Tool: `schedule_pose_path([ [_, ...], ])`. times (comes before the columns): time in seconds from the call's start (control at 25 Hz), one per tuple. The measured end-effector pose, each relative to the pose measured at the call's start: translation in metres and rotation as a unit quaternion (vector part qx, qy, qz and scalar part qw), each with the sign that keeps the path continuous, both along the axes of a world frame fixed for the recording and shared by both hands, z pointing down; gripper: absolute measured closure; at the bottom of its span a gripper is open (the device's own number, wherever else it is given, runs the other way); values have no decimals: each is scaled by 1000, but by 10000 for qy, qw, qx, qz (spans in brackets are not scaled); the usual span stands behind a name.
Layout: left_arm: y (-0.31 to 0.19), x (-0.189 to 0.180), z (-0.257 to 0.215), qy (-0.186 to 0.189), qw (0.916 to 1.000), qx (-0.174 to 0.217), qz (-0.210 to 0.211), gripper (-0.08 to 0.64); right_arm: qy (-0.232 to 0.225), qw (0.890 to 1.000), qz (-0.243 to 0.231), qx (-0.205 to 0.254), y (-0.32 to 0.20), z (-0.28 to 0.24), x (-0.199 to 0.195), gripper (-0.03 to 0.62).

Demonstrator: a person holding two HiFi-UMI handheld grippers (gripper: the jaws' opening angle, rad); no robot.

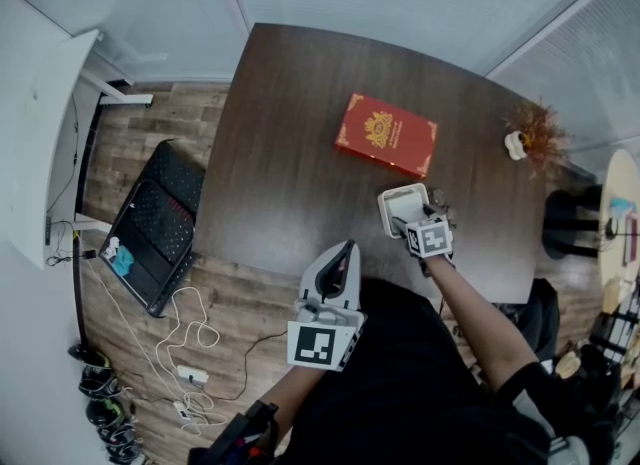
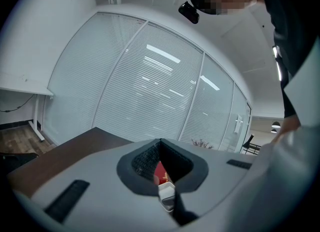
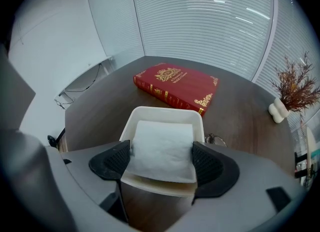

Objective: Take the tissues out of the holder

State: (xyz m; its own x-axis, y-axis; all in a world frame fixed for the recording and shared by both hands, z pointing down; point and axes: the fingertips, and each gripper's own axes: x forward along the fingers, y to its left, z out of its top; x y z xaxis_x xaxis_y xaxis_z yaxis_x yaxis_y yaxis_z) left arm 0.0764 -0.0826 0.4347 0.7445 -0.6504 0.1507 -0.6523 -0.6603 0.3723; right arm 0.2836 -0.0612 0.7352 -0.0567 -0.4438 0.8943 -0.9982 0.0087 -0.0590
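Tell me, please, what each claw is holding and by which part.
The right claw holds the tissues by their two side edges, over the holder. The left claw is shut on nothing.

Left hand-held gripper (image 1: pixel 342 251) near the torso, jaws together; right hand-held gripper (image 3: pixel 163 162) at arm's reach, jaws pressed against tissues (image 3: pixel 162 138).

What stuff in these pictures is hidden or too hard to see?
- How many tissues: the right gripper view shows only the top sheet; the holder walls hide the rest.
- Table in the left gripper view: mostly blocked by the left gripper body.
- Whether the right gripper squeezes the tissues: the pads meet their edges, no visible dent.
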Motion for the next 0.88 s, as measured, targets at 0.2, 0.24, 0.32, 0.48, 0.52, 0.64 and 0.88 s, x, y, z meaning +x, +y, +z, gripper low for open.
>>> schedule_pose_path([
  [0.2, 2, 3, -1, 20, 10000, 24, 13, 563, 9, 9999, 59, 81, -1, -5, 4, 190],
  [0.24, 3, 3, -1, 15, 10000, 22, 24, 563, 6, 9999, 64, 93, 0, -6, 4, 190],
  [0.32, 3, 4, -2, 18, 10000, 27, 41, 563, -2, 9999, 67, 94, 0, -7, 4, 190],
  [0.48, 4, 6, -2, 31, 10000, 28, 64, 563, 4, 9999, 56, 119, -1, -7, 3, 190],
  [0.52, 4, 6, -2, 33, 10000, 33, 69, 563, -6, 9999, 45, 111, -1, -6, 3, 190],
  [0.64, 5, 6, -1, 24, 10000, 21, 78, 563, -136, 9999, 15, -44, 3, -1, -2, 189],
  [0.88, 5, 6, -2, 45, 9999, 8, 95, 563, -24, 9996, -47, -289, 3, 5, -5, 172],
])
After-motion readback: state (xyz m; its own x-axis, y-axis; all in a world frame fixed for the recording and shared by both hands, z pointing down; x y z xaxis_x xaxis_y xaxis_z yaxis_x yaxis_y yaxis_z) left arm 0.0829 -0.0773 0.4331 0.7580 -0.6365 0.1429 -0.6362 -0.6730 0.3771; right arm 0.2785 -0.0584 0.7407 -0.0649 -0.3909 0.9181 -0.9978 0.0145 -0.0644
